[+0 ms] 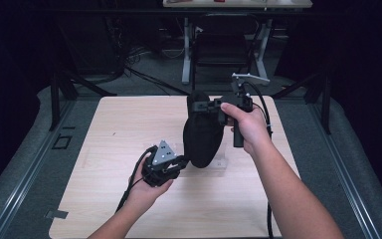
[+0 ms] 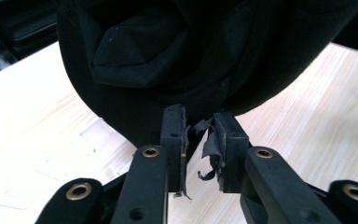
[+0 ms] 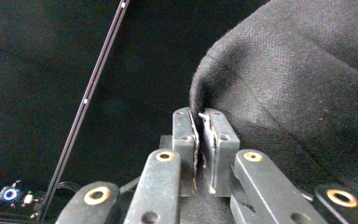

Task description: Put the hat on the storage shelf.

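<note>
A black cloth [image 1: 204, 134] hangs in the air over the middle of the wooden table [image 1: 124, 124], its lower end just above the tabletop. My right gripper [image 1: 200, 106] is shut on the cloth's upper edge, and the right gripper view shows a fold of the cloth [image 3: 298, 93] pinched between the pads at my right gripper [image 3: 199, 119]. My left gripper [image 1: 183, 162] sits low at the cloth's bottom left. In the left gripper view the cloth [image 2: 191, 60] hangs just beyond my left gripper [image 2: 200, 126], whose jaws stand slightly apart, with frayed pad lining in the gap.
A clear taped patch [image 1: 221, 163] lies on the table under the cloth. Beyond the far edge stand a dark chair [image 1: 224, 45], white desk legs [image 1: 185, 50] and floor cables [image 1: 144, 74]. Metal rails [image 1: 25, 169] run along both sides of the table.
</note>
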Demonstrator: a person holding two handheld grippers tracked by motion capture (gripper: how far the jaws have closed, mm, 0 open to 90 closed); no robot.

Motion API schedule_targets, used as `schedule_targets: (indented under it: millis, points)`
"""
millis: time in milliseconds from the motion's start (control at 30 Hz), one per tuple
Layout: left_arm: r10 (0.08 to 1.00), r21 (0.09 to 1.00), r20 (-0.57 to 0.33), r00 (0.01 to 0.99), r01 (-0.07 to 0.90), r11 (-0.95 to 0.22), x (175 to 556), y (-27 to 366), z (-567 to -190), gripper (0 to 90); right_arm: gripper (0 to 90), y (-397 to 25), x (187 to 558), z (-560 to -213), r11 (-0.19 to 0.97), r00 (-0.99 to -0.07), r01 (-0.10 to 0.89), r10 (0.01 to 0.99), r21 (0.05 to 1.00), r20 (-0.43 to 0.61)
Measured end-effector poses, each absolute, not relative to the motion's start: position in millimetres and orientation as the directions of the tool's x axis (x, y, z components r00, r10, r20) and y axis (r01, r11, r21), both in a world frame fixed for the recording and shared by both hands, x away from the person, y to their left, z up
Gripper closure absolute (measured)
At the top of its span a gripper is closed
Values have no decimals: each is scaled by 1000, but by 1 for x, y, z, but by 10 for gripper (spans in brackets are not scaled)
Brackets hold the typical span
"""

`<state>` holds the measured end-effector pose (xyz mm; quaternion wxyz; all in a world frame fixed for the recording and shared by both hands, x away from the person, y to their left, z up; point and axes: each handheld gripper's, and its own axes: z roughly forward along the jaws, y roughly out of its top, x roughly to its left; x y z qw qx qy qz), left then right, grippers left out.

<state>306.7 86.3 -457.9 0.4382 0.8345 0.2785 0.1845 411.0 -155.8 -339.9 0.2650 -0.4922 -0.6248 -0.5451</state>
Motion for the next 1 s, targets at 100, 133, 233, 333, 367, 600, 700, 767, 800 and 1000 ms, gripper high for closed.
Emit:
schedule_targets:
  millis: [100,133,233,333,367,600,700,767,800,1000]
  points:
    - [626,830,90,774,289,-477,305,86,-458,792,829,-156,411,-340,-76,-377,904,323,420,868]
    - [627,830,93,773,288,-478,305,86,-458,795,827,-155,411,-340,-78,-375,905,323,419,869]
    - [628,828,105,771,282,-485,304,87,-457,805,805,-156,411,-340,-79,-381,901,325,427,865]
    - [626,826,120,771,272,-494,304,86,-458,807,778,-156,410,-338,-81,-385,899,325,431,864]
    - [626,826,123,770,270,-494,303,85,-458,809,766,-156,410,-338,-79,-389,897,327,436,861]
    - [626,823,140,767,261,-504,303,85,-458,815,708,-161,407,-333,-81,-403,887,342,454,849]
    - [628,823,143,765,260,-505,303,85,-457,816,706,-163,407,-333,-84,-402,887,344,454,849]
    - [625,819,151,766,257,-513,302,86,-457,819,703,-164,406,-332,-85,-401,887,350,455,847]
    - [624,818,155,766,255,-516,302,86,-457,822,701,-165,405,-332,-82,-403,886,350,457,845]
    - [627,817,160,763,255,-518,303,90,-457,828,698,-166,403,-330,-82,-411,882,350,464,842]
